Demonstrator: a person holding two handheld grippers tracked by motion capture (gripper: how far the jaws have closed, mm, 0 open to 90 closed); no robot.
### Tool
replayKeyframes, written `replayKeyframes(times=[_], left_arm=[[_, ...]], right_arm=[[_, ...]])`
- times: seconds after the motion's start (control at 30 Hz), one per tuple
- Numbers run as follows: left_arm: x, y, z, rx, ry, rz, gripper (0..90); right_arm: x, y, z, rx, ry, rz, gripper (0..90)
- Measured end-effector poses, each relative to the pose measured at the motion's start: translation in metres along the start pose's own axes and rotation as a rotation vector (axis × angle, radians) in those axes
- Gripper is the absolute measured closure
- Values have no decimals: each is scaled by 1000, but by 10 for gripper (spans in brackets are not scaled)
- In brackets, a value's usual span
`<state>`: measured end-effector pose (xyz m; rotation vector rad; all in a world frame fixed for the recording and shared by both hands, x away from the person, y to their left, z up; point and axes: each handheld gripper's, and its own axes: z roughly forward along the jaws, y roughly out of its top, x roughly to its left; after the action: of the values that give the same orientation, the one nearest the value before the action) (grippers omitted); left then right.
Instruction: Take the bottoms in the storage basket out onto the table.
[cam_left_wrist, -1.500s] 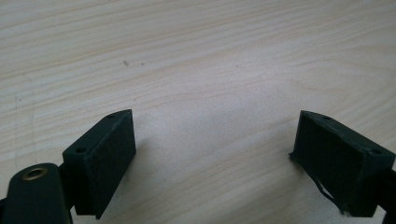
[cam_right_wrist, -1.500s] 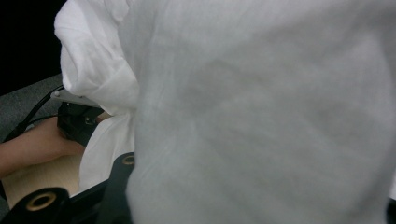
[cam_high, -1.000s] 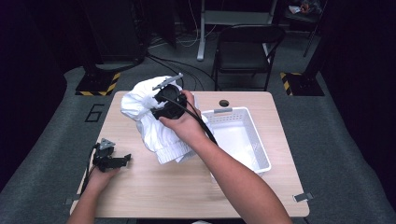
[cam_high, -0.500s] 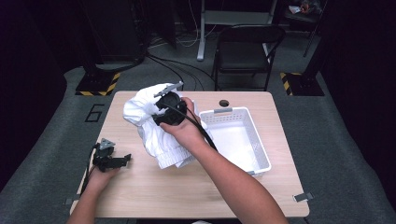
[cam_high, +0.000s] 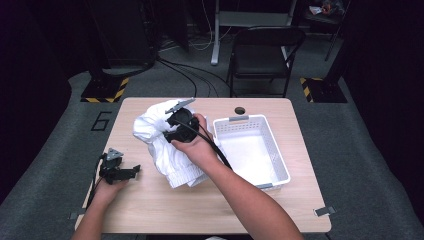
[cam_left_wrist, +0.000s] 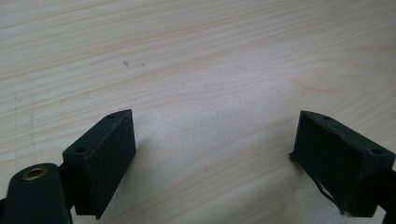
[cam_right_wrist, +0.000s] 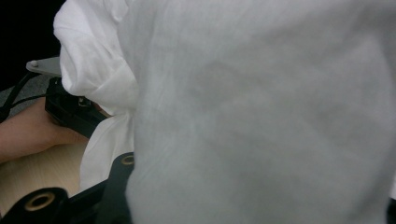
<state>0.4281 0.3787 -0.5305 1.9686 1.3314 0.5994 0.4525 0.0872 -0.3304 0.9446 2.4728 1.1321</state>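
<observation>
Wooden table (cam_high: 150, 210) — basket (cam_high: 280, 165) beside cloth-draped right tongs (cam_high: 172, 131).

Crumpled white cloth (cam_high: 165, 150) beside basket (cam_high: 274, 150)

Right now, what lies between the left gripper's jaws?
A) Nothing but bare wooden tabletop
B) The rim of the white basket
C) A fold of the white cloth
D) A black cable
A: in the left gripper view, the left gripper has its jaws standing wide apart over the bare wooden table, with nothing between them; the white cloth sits farther along the table, by the right gripper.
</observation>
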Motion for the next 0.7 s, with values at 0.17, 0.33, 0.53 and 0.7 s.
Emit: replayKeyframes(times=[0.17, 0.33, 0.53, 0.7], left_arm=[[0, 0, 0, 1, 0, 0, 126], [0, 0, 0, 0, 0, -2, 126], [0, 0, 0, 0, 0, -2, 126], [0, 0, 0, 0, 0, -2, 126]], right_arm=[[0, -7, 6, 9, 1, -1, 518], [1, -12, 11, 8, 7, -3, 518], [3, -19, 17, 15, 14, 1, 516], [6, -27, 24, 21, 19, 18, 514]])
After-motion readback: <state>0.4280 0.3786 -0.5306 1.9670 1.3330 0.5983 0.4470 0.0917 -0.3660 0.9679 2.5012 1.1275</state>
